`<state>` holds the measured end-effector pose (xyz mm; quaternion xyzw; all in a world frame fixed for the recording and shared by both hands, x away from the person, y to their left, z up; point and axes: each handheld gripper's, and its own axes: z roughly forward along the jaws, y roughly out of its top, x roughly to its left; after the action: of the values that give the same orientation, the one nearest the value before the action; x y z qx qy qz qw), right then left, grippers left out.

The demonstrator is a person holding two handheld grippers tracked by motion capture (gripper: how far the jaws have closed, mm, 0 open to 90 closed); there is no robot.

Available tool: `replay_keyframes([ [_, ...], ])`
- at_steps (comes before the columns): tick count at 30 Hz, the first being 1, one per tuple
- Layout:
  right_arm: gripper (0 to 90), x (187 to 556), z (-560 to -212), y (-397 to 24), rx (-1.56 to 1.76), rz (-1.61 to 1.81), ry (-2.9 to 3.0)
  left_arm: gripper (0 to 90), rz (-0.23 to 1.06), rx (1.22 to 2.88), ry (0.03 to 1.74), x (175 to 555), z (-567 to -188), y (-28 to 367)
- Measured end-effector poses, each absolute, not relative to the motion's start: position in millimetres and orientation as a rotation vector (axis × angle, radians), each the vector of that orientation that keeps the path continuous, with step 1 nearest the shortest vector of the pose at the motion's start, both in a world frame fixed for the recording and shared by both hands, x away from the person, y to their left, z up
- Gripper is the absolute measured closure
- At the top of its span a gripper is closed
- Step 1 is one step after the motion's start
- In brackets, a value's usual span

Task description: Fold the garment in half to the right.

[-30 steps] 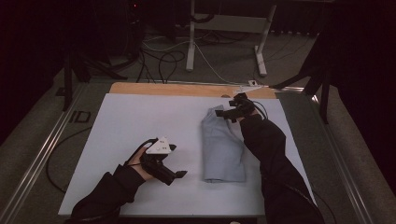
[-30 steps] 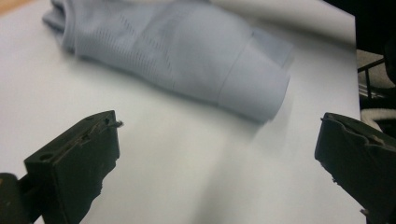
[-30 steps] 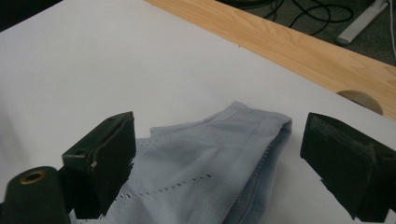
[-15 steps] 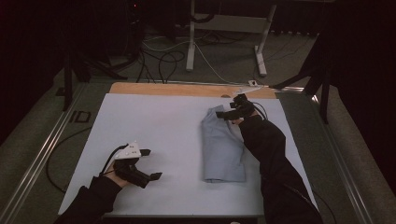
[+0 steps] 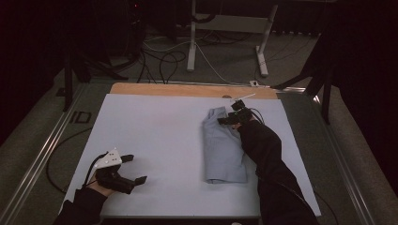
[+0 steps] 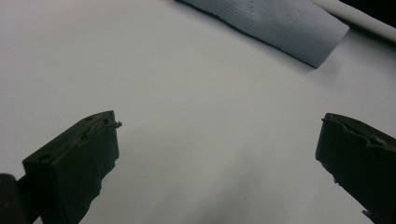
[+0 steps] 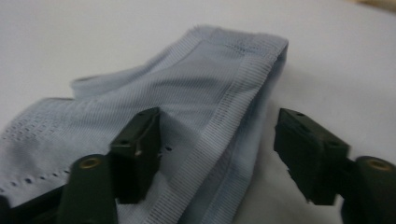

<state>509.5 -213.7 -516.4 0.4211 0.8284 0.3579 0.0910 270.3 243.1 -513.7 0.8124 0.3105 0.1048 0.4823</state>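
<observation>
From the high view, the folded pale blue garment (image 5: 224, 147) lies on the right half of the white table (image 5: 155, 126), its long side running from near the far edge toward the near edge. My right gripper (image 5: 233, 117) is down at the garment's far end, by the far-right part of the table, my sleeve lying along the cloth's right side. My left gripper (image 5: 133, 168) sits low over the near-left corner, well apart from the garment, with nothing under it but bare table.

In the left gripper view, my jaws stand wide with only white table between them. One corner of the garment (image 6: 299, 28) shows far off at the top, near the table's edge.

In the right gripper view, my jaws have just been closing and now stand partly open, straddling the ribbed hem of the garment (image 7: 219, 135). The left jaw rests on top of the cloth, the right jaw hangs just beside the folded edge, over bare table. I cannot see the pads pressing the fabric yet, so I don't count it as held.

As I judge it, the risk is a shallow bite. If I close from here, I may pinch only the top layer, and the fold would peel open when I lift. The right jaw could also scrape the table and push the edge away, rumpling the stack. With my left so far off, nothing steadies the near end.
</observation>
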Motion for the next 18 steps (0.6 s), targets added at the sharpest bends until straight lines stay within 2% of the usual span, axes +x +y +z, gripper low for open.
replay_keyframes([
  [1,40.4,509,-518,-213,1.244,1.052,2.469,0.5,0.267,1.971,0.764,271,-513,246],
  [2,47.6,509,-519,-212,1.223,1.003,2.503,0.5,0.274,1.966,0.767,271,-513,247],
  [3,47.6,509,-519,-212,1.223,1.003,2.503,0.5,0.279,1.962,0.768,272,-513,248],
  [5,54.1,507,-519,-210,1.203,0.999,2.513,0.5,0.279,1.953,0.773,272,-513,249],
  [6,62.3,506,-517,-209,1.191,0.984,2.514,0.5,0.280,1.953,0.779,273,-514,250],
  [7,62.3,506,-517,-209,1.191,0.984,2.514,0.5,0.280,1.953,0.779,273,-514,250],
  [9,72.4,505,-515,-209,1.179,0.967,2.497,0.5,0.274,1.950,0.785,273,-515,251],
  [10,84.3,503,-513,-210,1.169,0.961,2.495,0.5,0.275,1.951,0.787,273,-516,251],
  [18,87.0,499,-506,-208,1.104,0.955,2.467,0.5,0.276,1.948,0.781,274,-515,250],
])
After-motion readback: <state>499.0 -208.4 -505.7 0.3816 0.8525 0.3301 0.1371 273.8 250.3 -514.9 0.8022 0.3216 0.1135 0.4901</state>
